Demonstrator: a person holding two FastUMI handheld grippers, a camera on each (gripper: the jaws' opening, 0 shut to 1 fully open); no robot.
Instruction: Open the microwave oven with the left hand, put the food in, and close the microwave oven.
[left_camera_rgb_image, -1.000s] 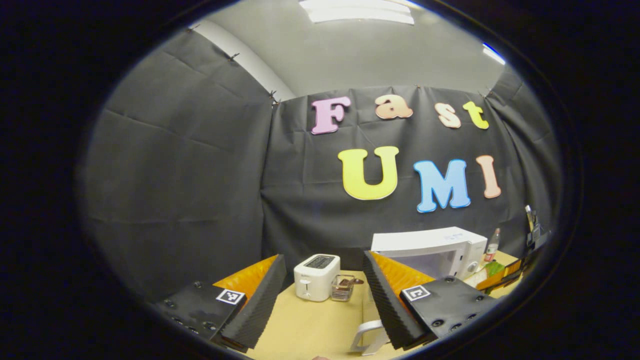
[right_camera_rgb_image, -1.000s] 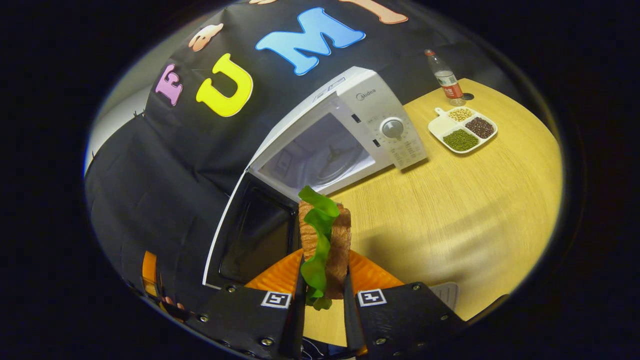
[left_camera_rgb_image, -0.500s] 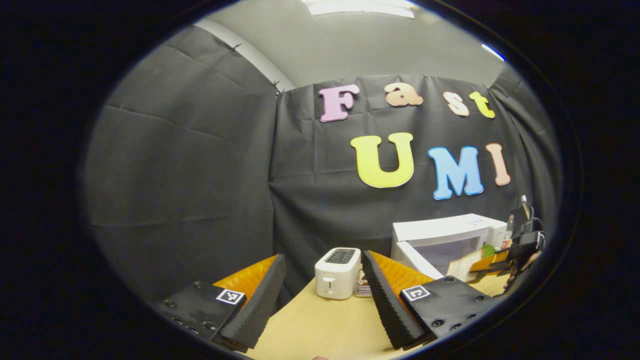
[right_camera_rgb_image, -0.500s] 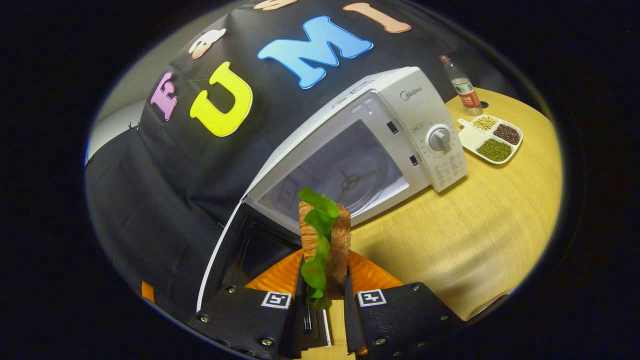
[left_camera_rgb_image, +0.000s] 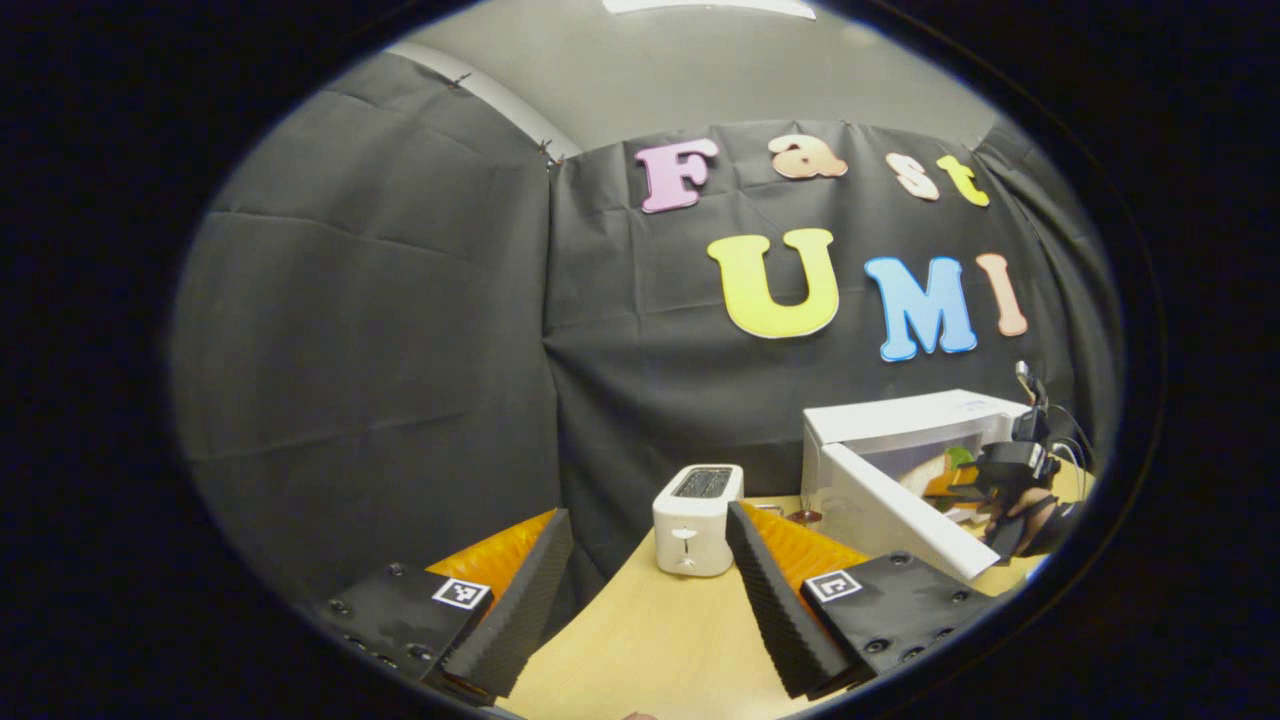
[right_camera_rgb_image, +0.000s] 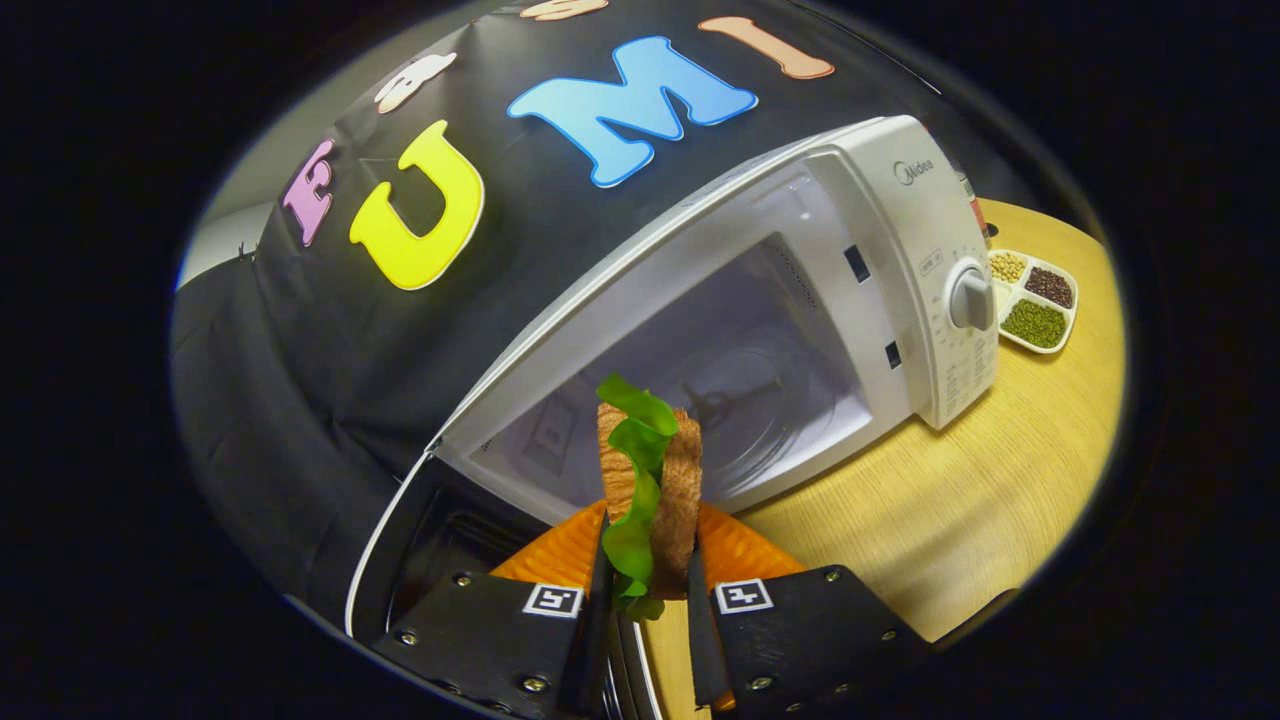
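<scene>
Right gripper (right_camera_rgb_image: 645, 610) clenched on upright sandwich (right_camera_rgb_image: 648, 480), long axis pointing straight ahead into the open microwave (right_camera_rgb_image: 800, 300) cavity just beyond, door (right_camera_rgb_image: 420, 540) swung left; left gripper (left_camera_rgb_image: 640, 600) spread, empty, well apart.

Black cloth (left_camera_rgb_image: 400, 330) hung as the walls around a light wooden table (right_camera_rgb_image: 960, 480), and a bright lamp (left_camera_rgb_image: 710, 6) shone on the grey ceiling (left_camera_rgb_image: 700, 80) above it all.
</scene>
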